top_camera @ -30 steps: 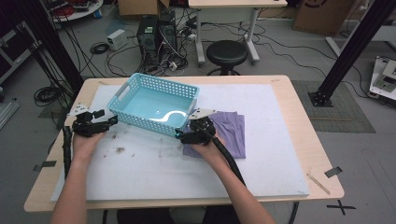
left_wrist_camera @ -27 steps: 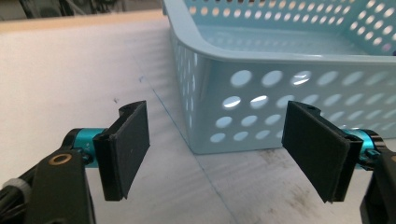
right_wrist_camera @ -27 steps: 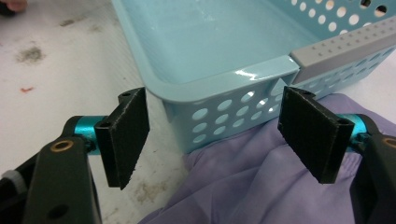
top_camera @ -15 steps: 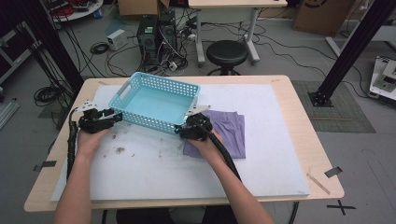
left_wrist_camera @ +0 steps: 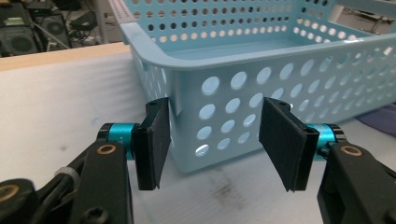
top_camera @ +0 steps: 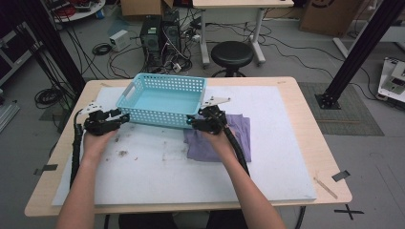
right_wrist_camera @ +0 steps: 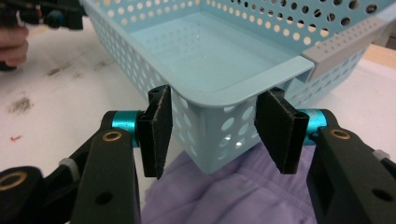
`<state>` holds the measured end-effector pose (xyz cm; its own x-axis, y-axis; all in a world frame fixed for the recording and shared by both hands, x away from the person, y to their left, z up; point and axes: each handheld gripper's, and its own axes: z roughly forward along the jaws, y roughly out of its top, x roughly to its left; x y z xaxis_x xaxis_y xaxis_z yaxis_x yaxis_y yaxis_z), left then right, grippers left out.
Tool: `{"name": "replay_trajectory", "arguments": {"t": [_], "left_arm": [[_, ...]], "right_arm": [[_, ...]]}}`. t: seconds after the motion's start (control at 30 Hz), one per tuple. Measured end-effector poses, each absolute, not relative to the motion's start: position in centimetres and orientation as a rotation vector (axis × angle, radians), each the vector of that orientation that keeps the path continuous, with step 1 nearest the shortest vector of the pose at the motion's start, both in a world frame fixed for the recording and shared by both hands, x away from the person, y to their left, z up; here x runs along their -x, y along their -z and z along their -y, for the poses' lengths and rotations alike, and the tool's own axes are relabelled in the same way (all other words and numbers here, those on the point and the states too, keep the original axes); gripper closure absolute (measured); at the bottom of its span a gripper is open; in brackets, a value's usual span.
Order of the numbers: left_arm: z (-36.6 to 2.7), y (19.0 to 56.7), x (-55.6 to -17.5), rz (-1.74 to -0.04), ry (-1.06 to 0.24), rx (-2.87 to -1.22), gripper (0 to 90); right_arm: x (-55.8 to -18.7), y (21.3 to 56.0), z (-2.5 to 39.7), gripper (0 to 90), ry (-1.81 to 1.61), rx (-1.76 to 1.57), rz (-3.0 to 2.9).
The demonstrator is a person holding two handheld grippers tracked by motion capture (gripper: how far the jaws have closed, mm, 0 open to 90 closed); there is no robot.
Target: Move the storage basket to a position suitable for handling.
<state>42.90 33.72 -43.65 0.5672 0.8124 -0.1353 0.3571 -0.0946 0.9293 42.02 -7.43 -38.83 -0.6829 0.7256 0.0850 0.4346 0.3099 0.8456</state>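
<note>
The perforated light-blue plastic basket (top_camera: 165, 98) sat empty on the desk (top_camera: 286, 157) — long axis left-right; left gripper (left_wrist_camera: 212, 140) and right gripper (right_wrist_camera: 215, 130) jaws stood apart around its near corners.

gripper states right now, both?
left gripper: open, jaws either side of the blue basket corner.
right gripper: open at the basket's other near corner.

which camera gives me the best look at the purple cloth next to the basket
The high view: the purple cloth lies spread on the table, its near-left part under the right gripper and the basket corner. The right gripper view shows just a wrinkled patch below that corner; the left gripper view catches a sliver at the right edge.
</note>
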Motion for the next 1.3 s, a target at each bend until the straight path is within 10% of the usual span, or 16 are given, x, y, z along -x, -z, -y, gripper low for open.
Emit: {"name": "replay_trajectory", "arguments": {"t": [1.3], "left_arm": [[-19.9, 42.1, -42.9, -0.832, -0.395, -1.752, 40.2]], "right_arm": [[-44.7, 38.8, 20.7, 45.7, -1.258, -1.345, -2.077]]}}
